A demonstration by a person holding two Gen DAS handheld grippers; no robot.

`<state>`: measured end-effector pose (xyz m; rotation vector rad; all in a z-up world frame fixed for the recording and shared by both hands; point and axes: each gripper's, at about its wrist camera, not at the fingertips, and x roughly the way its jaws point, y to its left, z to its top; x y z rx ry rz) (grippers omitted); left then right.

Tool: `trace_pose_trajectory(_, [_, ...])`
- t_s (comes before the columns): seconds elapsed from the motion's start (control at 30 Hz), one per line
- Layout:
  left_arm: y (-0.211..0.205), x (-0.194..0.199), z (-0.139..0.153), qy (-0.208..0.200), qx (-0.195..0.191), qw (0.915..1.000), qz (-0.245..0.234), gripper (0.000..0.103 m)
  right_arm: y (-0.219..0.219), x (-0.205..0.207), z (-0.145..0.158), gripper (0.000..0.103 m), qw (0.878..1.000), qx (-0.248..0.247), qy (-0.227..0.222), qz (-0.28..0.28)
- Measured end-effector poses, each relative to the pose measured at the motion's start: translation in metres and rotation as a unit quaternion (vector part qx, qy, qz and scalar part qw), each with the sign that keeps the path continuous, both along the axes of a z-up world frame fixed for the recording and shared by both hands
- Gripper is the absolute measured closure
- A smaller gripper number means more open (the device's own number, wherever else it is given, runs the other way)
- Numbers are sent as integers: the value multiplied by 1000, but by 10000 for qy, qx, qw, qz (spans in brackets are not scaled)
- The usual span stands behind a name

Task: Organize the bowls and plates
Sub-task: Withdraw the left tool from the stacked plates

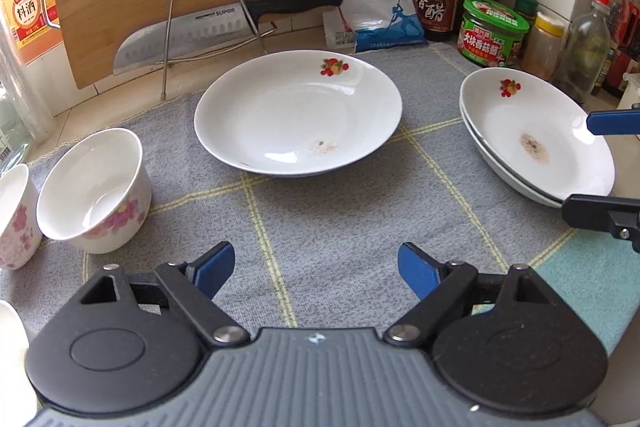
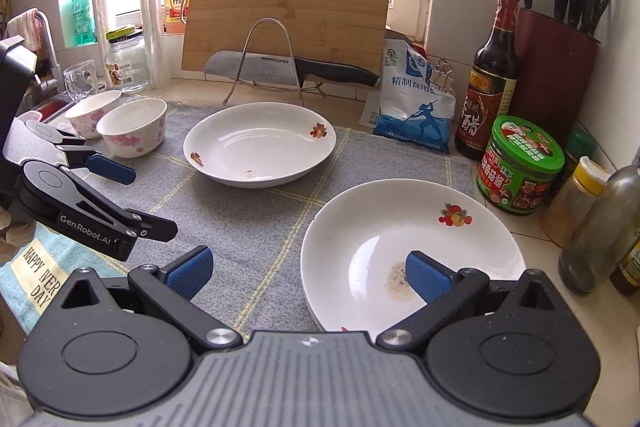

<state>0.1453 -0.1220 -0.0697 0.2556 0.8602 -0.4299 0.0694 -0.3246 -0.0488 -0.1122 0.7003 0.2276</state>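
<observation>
A white deep plate with a fruit print sits alone mid-mat. Two more such plates are stacked at the right. Two white bowls with pink flowers stand at the left. My left gripper is open and empty over the grey mat, short of the single plate. My right gripper is open and empty, its right finger over the stacked plates' near rim. Each gripper shows in the other's view.
A grey checked mat covers the counter. Behind it stand a bamboo cutting board, a knife on a wire rack, a salt bag, a vinegar bottle, a green jar, spice bottles and a knife block.
</observation>
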Motion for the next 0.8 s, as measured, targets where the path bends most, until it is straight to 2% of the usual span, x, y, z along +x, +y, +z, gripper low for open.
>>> trace_pose_trajectory(0.13, [5,14,-9,-30,-73,9999,-81,14,12,5,2,0,9998,-98,69,-163])
trace_pose_trajectory(0.3, [4,28,-19,-138,21,9997,-206,14,24,14,6,0,9987,-228,93,-446])
trace_pose_trajectory(0.47, [6,42,-29,0,-161,9996,-230,14,36,23,8,0,9970,-338,221,-653])
trace_pose_trajectory(0.63, [3,49,-34,-66,-293,9992,-267,8,48,28,9,0,9963,-427,332,-670])
trace_pose_trajectory(0.8, [0,56,-36,-95,-301,9992,-230,0,52,37,9,0,9969,-502,442,-407])
